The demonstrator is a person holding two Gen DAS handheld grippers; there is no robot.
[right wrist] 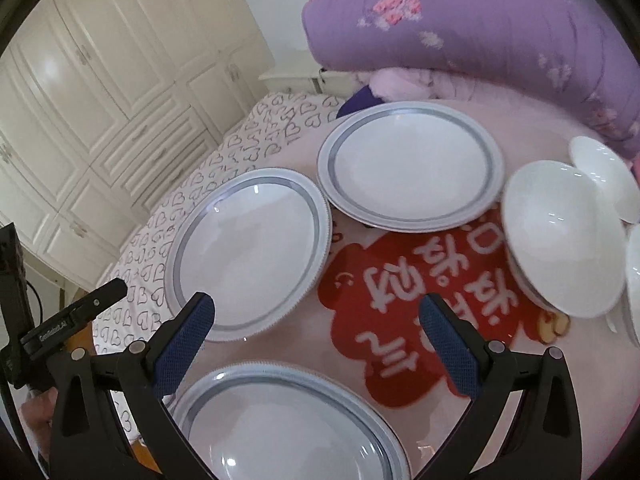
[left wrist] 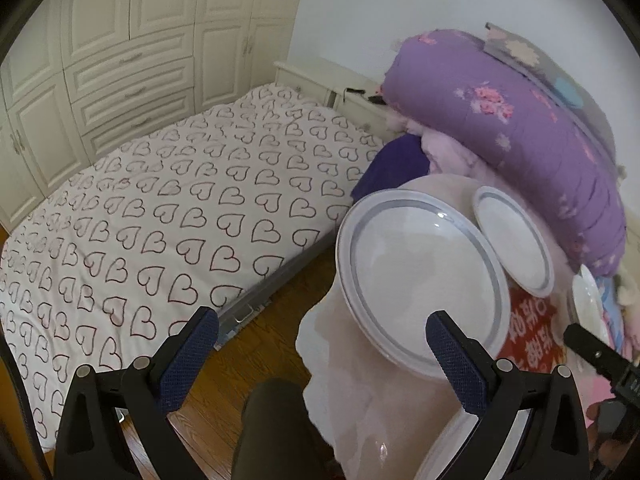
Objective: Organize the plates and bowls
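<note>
Three grey-rimmed white plates lie on a pink-covered table (right wrist: 460,120): a left plate (right wrist: 248,252), a far plate (right wrist: 408,168) and a near plate (right wrist: 288,424). White bowls stand at the right: a large one (right wrist: 560,240), a smaller one (right wrist: 608,176) behind it, and a third cut off at the edge (right wrist: 634,280). My right gripper (right wrist: 316,332) hovers open above the table between the left and near plates, holding nothing. My left gripper (left wrist: 324,344) is open and empty off the table's left edge, its right finger (left wrist: 452,352) over the left plate (left wrist: 420,276).
A red mat with white characters (right wrist: 420,288) lies mid-table. A rolled purple floral quilt (right wrist: 480,28) presses against the table's far side. A bed with a heart-print sheet (left wrist: 180,216) fills the left, with cream wardrobes (left wrist: 120,40) behind and wooden floor (left wrist: 248,360) between bed and table.
</note>
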